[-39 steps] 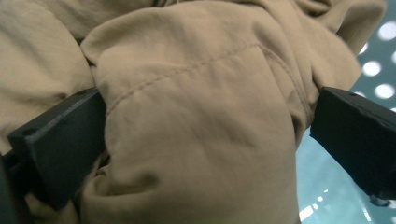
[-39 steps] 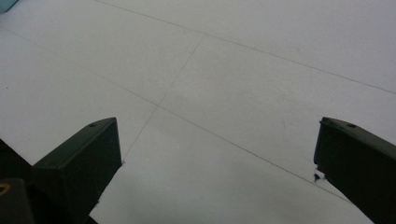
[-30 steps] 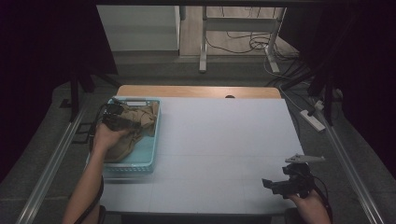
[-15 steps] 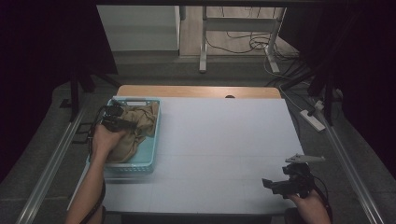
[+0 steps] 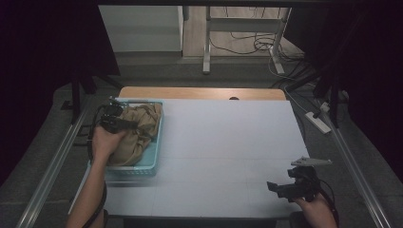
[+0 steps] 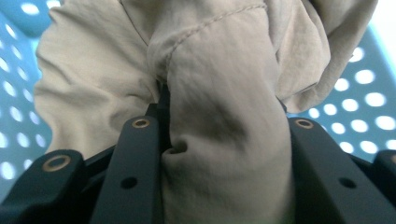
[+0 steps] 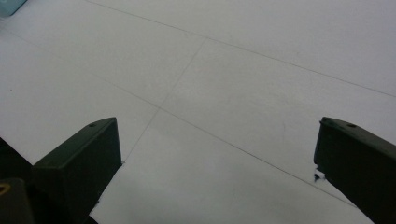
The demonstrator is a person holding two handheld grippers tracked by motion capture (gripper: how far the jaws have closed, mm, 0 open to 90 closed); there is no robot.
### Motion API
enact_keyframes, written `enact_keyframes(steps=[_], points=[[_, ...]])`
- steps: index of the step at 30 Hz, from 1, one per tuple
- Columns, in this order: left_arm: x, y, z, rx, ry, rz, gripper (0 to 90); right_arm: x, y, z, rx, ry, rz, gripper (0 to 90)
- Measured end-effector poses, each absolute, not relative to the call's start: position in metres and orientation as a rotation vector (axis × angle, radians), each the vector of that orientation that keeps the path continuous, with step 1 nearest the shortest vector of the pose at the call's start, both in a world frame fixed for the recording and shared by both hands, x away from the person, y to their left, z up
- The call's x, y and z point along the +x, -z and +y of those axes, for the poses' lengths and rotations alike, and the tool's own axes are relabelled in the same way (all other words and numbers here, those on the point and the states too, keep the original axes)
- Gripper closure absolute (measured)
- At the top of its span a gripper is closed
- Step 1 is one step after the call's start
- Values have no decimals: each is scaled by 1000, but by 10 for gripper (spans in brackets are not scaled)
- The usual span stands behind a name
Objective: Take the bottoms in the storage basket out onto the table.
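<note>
A crumpled tan cloth point(image 5: 138, 130) lies in a light blue perforated basket point(image 5: 157, 147) at the table's left. My left gripper point(image 5: 124, 122) has just been closing and is now shut on a thick fold of that cloth point(image 6: 219, 126), which bulges between its two black jaws. The hand holding it rests over the basket. Down at the table's near right corner, my right gripper point(image 5: 278, 188) hovers just above the white tabletop point(image 7: 224, 70) with its jaws wide apart and nothing between them.
The white tabletop point(image 5: 228, 142) stretches between the basket and the right gripper. A wooden strip point(image 5: 199, 93) runs along the far edge. Metal rails point(image 5: 52, 161) flank both sides, and a power strip point(image 5: 319, 121) lies on the floor at the right.
The left gripper has closed on the cloth in the basket and lifted slightly, bunching the fabric. The right gripper has stayed where it was.
</note>
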State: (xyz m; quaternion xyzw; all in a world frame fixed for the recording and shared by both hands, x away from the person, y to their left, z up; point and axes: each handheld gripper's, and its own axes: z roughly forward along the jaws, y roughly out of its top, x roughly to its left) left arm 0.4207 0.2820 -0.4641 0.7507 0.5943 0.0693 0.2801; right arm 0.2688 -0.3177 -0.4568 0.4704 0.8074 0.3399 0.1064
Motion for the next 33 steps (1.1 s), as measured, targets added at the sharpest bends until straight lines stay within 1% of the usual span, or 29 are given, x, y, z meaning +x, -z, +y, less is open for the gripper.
enact_keyframes(steps=[16,19,22,33], points=[[399,419,287,1909,-250,1497,635,268,457,-318,1377,-1017,2375,10],[396,409,285,1885,-245,1461,634,268,457,-318,1377,-1018,2375,10],[394,400,282,1869,-224,1426,634,268,456,-318,1377,-1018,2374,10],[385,378,259,1895,-238,1318,633,268,456,-318,1374,-1020,2374,10]])
